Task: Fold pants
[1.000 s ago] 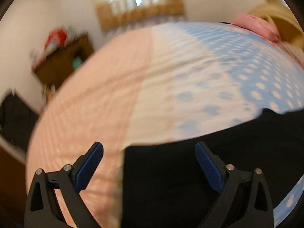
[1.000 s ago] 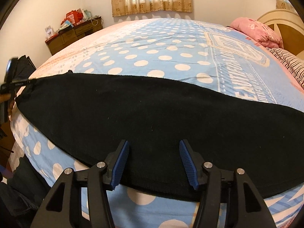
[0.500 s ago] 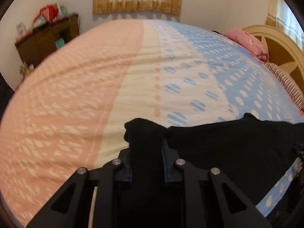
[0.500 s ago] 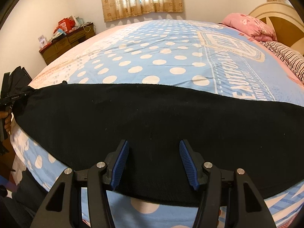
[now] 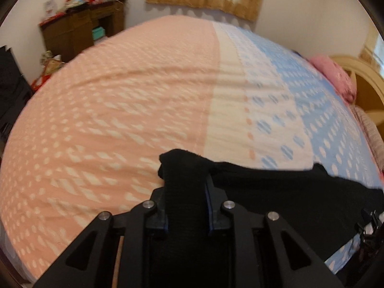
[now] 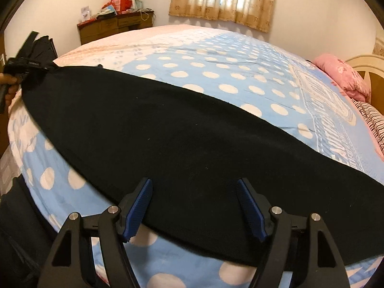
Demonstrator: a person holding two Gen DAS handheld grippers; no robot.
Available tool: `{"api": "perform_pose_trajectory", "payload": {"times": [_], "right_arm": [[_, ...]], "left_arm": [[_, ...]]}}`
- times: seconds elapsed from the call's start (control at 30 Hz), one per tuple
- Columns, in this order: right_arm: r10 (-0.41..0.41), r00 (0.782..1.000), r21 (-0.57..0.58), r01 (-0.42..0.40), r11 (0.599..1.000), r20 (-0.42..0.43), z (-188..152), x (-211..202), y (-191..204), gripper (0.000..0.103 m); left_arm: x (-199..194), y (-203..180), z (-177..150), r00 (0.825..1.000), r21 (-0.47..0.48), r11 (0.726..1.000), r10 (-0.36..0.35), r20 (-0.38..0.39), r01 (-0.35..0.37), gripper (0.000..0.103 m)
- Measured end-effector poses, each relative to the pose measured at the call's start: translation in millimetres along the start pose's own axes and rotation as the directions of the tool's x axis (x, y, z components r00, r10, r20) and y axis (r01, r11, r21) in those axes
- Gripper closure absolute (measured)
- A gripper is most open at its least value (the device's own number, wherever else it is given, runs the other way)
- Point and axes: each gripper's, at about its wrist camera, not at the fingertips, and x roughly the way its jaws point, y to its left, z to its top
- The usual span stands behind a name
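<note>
Only the right wrist view takes in the black pants [image 6: 168, 129] at full stretch: a long dark band lying flat across the near part of the bed [image 6: 240, 67], running from the far left edge to the near right, over blue bedding with white dots. At its far left end that view also shows the left tool [image 6: 26, 67] gripping the fabric, with part of a hand behind it. The left wrist view shows that grip up close: the left tool [image 5: 186, 206] has its blue pads pressed together on a bunched fold of the pants [image 5: 276, 187], the rest trailing off to the right over the pink and blue cover. The right tool [image 6: 194, 206] hangs with its fingers well apart, straddling the near hem of the pants without gripping it. A brown dresser [image 6: 115, 27] stands against the far wall.
</note>
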Motion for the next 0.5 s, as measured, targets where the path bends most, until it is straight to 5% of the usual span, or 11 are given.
{"api": "perform_pose_trajectory", "payload": {"times": [0.13, 0.3, 0.4, 0.5], "right_arm": [[0.039, 0.999, 0.132, -0.042, 0.990, 0.027, 4, -20, -38, 0.029], [-0.101, 0.982, 0.271, 0.055, 0.961, 0.157, -3, -82, -103, 0.029], [-0.201, 0.961, 0.428, 0.103, 0.898, 0.190, -19, -124, -165, 0.029], [-0.301, 0.942, 0.585, 0.164, 0.794, 0.146, -45, -154, -231, 0.031]], "left_arm": [[-8, -9, -4, 0.995, 0.051, 0.995, 0.085, 0.044, -0.088, 0.053], [-47, -24, -7, 0.954, 0.083, 0.966, 0.225, 0.198, -0.245, 0.028], [-66, -45, -12, 0.930, 0.108, 0.957, 0.231, 0.286, -0.271, 0.016], [-66, -79, -18, 0.937, 0.172, 0.959, 0.166, 0.309, -0.227, 0.016]]}}
